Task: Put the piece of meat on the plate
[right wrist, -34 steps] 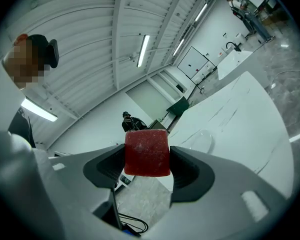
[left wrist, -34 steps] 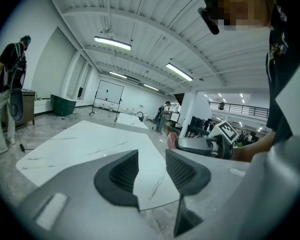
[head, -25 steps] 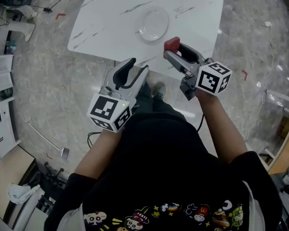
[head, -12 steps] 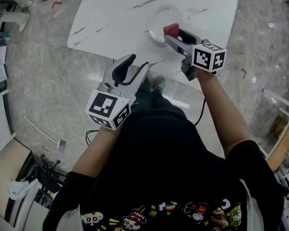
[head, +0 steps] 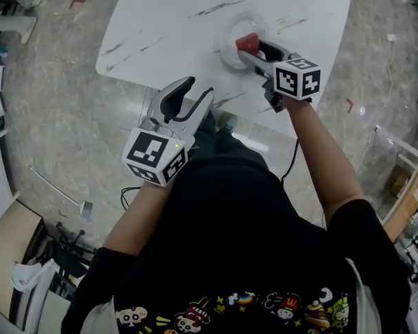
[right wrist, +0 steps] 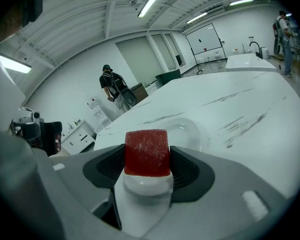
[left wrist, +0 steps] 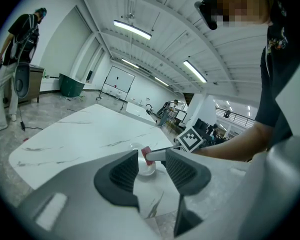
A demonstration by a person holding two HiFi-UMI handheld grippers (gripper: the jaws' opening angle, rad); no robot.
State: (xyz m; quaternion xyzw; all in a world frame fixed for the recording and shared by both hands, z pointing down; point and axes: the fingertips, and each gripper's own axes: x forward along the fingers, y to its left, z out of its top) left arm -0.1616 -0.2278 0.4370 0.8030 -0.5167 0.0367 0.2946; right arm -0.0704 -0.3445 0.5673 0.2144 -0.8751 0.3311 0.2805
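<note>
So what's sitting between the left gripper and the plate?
Only bare marble table. In the head view, nothing lies from the open jaws of the left gripper to the plate, where the right gripper holds the piece of meat.

Head view: right gripper (head: 250, 48) and piece of meat (head: 246, 42) cover part of the plate (head: 228, 36). The far edge of the table (head: 167, 26) is cut off.

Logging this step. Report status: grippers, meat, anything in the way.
Left gripper open, empty. Right gripper shut on meat, over plate. Not released. Nothing in the way.
</note>
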